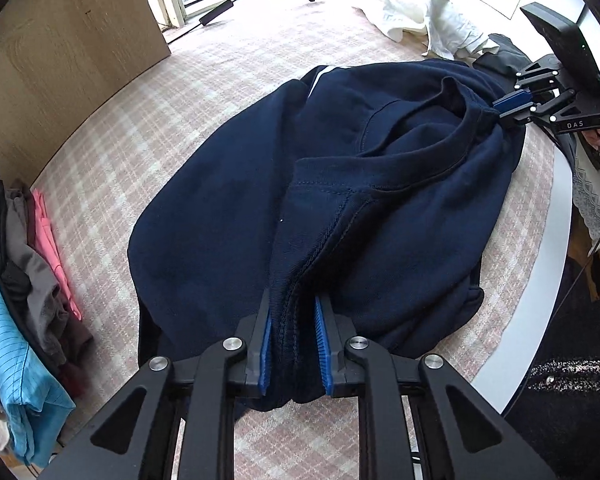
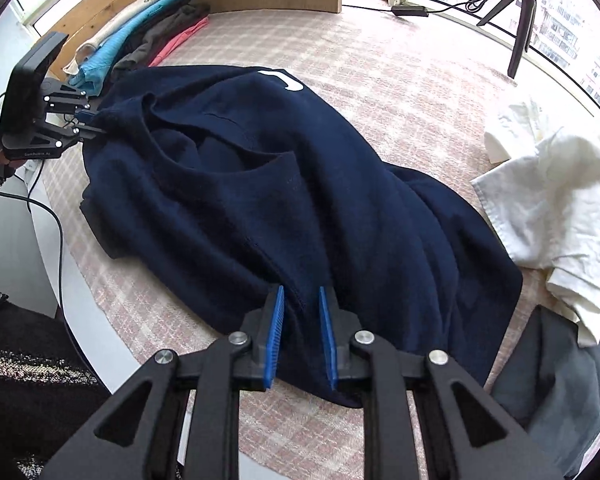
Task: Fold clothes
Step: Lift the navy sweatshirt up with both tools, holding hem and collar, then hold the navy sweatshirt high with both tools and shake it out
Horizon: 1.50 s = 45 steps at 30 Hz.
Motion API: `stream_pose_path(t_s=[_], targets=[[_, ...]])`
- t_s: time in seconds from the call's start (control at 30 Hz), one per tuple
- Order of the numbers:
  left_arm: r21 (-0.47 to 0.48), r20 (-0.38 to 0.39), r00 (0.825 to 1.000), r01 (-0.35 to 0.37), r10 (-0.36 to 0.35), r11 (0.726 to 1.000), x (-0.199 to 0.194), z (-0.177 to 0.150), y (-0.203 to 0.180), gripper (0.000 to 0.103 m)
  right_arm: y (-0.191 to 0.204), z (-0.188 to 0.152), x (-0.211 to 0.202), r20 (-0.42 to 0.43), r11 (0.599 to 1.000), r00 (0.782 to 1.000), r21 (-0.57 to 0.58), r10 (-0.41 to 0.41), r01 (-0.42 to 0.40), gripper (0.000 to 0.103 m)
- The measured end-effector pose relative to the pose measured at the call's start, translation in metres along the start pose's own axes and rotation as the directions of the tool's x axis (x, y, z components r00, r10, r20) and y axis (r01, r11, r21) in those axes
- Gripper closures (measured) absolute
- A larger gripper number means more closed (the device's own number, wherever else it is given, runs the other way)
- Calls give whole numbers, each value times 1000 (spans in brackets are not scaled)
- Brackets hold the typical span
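A navy blue sweatshirt [image 1: 236, 200] lies spread on the pink checked cloth, neck opening toward the near table edge. My left gripper [image 1: 294, 308] is shut on a shoulder seam of the sweatshirt, cloth bunched between its blue pads. In the right wrist view the same sweatshirt [image 2: 340, 208] shows a white mark near its far edge. My right gripper [image 2: 301, 298] is shut on the other shoulder. Each gripper shows in the other's view: the right gripper [image 1: 500, 110] at the far right and the left gripper [image 2: 94, 126] at the far left, both pinching the navy cloth.
A stack of folded clothes [image 1: 24, 276] in blue, grey and pink sits against the wooden panel [image 1: 60, 60]. A crumpled white garment [image 2: 552, 200] and a grey one [image 2: 560, 376] lie on the other side. A tripod [image 2: 522, 28] stands by the window. The round table's white rim [image 1: 532, 304] is near.
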State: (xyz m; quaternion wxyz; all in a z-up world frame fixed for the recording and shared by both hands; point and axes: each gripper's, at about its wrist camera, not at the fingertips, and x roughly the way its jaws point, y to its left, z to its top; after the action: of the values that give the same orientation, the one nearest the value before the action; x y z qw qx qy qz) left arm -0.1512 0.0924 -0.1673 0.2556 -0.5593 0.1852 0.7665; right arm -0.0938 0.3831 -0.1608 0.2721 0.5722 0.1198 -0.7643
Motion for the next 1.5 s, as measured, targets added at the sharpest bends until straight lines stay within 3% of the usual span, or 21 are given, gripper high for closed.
stream_pose_path(t_s=[0.07, 0.13, 0.2, 0.33, 0.4, 0.5, 0.6, 0.67, 0.8, 0.93, 1.07, 1.1, 1.27, 1.37, 1.47, 1.5], targets=[[7, -1, 1000, 0, 0, 1000, 1, 1, 0, 86, 4, 2, 10, -33, 999, 999, -31, -18, 17, 75], [14, 11, 1000, 1, -1, 1000, 1, 2, 0, 95, 11, 2, 16, -40, 995, 997, -81, -63, 59, 75], [9, 20, 1000, 5, -5, 1000, 3, 4, 0, 97, 15, 4, 19, -41, 991, 995, -98, -93, 89, 76], [-18, 68, 998, -17, 18, 1000, -8, 5, 1, 100, 11, 4, 0, 22, 999, 999, -32, -42, 43, 94], [-43, 116, 992, -40, 45, 998, -23, 6, 1, 100, 9, 2, -18, 77, 999, 996, -14, -50, 51, 97], [-81, 212, 970, -103, 118, 991, -59, 10, -4, 100, 8, 3, -54, 170, 996, 982, -13, -87, 90, 98], [-123, 299, 928, -196, 224, 973, -104, 23, -14, 100, 3, 11, -107, 306, 993, 945, -7, -112, 120, 99], [-154, 360, 884, -259, 298, 953, -141, 39, -22, 100, 2, 17, -148, 412, 990, 902, -3, -130, 144, 99], [-208, 474, 760, -394, 445, 895, -241, 53, -36, 100, 10, 36, -236, 585, 974, 791, -6, -180, 226, 99], [-270, 532, 619, -523, 578, 808, -339, 75, -52, 100, 34, 63, -329, 716, 949, 660, 12, -228, 315, 99], [-326, 539, 509, -608, 671, 724, -421, 90, -72, 100, 64, 79, -433, 813, 916, 521, 38, -261, 400, 99], [-342, 545, 477, -624, 690, 702, -442, 89, -80, 100, 72, 81, -459, 832, 911, 489, 47, -263, 411, 99], [-411, 601, 340, -645, 723, 644, -525, 81, -118, 100, 114, 67, -564, 897, 855, 317, 116, -308, 505, 99], [-444, 610, 252, -677, 752, 587, -555, 73, -143, 100, 137, 50, -601, 915, 827, 245, 144, -320, 543, 99], [-462, 627, 191, -689, 755, 558, -578, 59, -167, 100, 159, 31, -621, 924, 780, 170, 179, -343, 599, 99], [-463, 633, 171, -697, 755, 547, -585, 54, -175, 100, 163, 25, -625, 925, 774, 158, 185, -345, 605, 99]])
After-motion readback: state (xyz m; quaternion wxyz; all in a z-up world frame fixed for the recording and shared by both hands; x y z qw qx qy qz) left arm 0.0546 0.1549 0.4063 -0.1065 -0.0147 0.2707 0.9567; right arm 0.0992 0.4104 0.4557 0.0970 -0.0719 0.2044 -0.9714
